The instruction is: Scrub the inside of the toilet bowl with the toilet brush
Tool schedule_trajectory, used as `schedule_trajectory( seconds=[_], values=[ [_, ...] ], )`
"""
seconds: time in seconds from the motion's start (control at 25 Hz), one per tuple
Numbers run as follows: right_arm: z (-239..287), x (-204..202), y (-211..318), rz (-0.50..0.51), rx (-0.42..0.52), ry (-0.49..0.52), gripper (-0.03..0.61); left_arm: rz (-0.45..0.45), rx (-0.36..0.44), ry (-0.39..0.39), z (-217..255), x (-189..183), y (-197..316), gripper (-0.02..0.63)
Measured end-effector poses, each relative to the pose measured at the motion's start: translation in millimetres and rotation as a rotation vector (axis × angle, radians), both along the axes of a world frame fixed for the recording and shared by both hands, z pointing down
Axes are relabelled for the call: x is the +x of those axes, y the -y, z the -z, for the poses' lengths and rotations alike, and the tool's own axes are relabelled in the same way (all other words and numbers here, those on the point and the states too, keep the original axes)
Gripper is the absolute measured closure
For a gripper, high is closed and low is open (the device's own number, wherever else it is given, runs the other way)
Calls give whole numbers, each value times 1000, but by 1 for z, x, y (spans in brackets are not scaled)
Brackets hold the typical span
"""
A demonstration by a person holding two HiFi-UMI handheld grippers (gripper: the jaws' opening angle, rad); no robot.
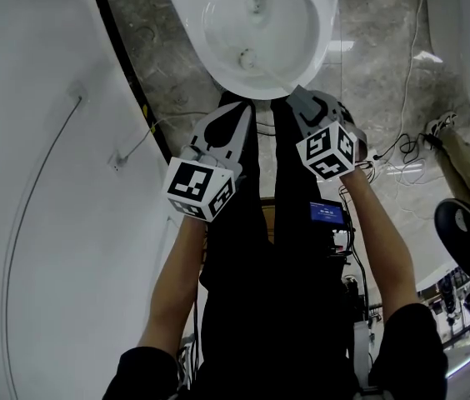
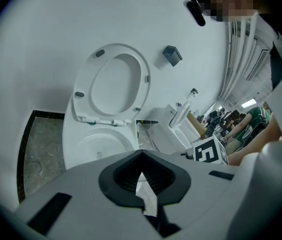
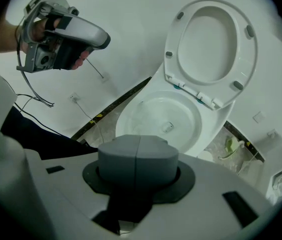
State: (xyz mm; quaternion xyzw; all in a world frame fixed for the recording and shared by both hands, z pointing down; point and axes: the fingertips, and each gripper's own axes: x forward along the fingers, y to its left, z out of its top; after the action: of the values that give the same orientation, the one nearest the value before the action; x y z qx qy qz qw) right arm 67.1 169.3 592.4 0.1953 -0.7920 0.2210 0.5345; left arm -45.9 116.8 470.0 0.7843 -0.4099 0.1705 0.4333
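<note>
The person's two forearms reach forward and down. The left gripper (image 1: 243, 111) hangs in the air beside the right one, its fingers drawn together and holding nothing. The right gripper (image 1: 295, 92) has its fingers clenched on the thin white handle of the toilet brush (image 1: 268, 72) — the brush head sits inside the toilet bowl (image 1: 318, 23), low on its inner wall. Beyond, the seat (image 3: 208, 91) stands raised.

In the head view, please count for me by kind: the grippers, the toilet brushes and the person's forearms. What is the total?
Grippers: 2 (left gripper, right gripper)
Toilet brush: 1
Forearms: 2 (left forearm, right forearm)
Total: 5
</note>
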Motion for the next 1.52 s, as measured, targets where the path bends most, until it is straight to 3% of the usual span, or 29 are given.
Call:
schedule_trajectory(
  seconds=[0.52, 1.52],
  values=[
    [-7, 53, 17, 24, 54, -160, 423, -4, 6, 4, 2, -2, -1, 604],
    [-18, 54, 111, 197, 233, -297, 423, -3, -1, 4, 4, -4, 0, 604]
  ],
)
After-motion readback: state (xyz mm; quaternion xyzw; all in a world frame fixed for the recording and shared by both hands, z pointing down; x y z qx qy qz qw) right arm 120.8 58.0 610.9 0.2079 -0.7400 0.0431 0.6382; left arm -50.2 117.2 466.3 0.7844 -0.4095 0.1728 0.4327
